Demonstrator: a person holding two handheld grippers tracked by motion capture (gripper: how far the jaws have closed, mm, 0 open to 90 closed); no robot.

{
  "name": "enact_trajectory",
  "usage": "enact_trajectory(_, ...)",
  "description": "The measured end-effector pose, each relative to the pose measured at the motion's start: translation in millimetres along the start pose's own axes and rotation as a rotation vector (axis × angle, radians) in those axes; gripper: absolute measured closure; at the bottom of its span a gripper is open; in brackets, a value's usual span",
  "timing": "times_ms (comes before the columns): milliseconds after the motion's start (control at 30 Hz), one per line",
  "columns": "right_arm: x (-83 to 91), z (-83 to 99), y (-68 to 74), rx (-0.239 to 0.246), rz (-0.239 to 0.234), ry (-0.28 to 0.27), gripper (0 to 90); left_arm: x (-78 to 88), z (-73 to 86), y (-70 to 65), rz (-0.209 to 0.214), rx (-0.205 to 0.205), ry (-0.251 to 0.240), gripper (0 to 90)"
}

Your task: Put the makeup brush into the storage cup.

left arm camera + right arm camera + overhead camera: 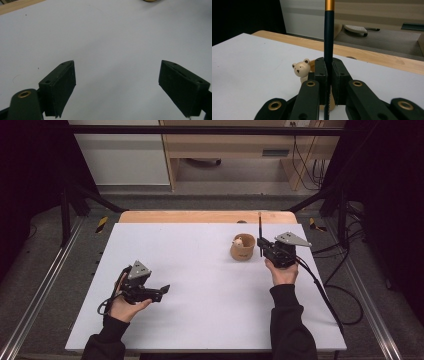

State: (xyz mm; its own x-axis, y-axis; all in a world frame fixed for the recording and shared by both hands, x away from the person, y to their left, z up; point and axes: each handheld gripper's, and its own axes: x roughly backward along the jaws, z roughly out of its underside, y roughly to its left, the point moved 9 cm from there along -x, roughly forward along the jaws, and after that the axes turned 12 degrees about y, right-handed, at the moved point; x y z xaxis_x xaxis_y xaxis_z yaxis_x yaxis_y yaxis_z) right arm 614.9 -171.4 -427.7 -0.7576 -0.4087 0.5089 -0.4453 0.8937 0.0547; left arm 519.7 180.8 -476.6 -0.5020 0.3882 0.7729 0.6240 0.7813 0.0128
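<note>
The fingers [321, 75] of the right gripper [329, 77] are clamped on a dark pencil [328, 37], which stands upright just beside the wooden cup [242, 251], on the cup's right side. A small bear figure [301, 70] sits at the cup's rim. The grip holds the pencil low on its long shaft, so it may tilt or slip when it is lowered, and its point could strike the rim or the bear and tip the light cup over. Well apart from the cup, down to its left, the left gripper [117, 82] rests over the bare white bench [112, 37] with its fingers apart and empty, too far away to steady the cup.
</note>
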Motion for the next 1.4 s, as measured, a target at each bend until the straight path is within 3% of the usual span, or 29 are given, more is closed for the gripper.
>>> enact_trajectory(533, -13.9, -17.3, -4.2, -0.031, 0.01, -0.029, 84.1, -1.1, 0.9, 0.1, -0.004, -0.008, 0.008, 13.7)
enact_trajectory(1067, -29.0, -17.9, -10.7, -0.046, 0.024, -0.009, 84.0, -1.5, 1.1, 0.1, -0.004, -0.01, 0.01, 13.7)
enact_trajectory(1400, -36.2, -27.4, -11.8, -0.037, 0.032, -0.008, 84.0, -1.5, 1.2, 0.3, -0.005, -0.011, 0.011, 13.7)
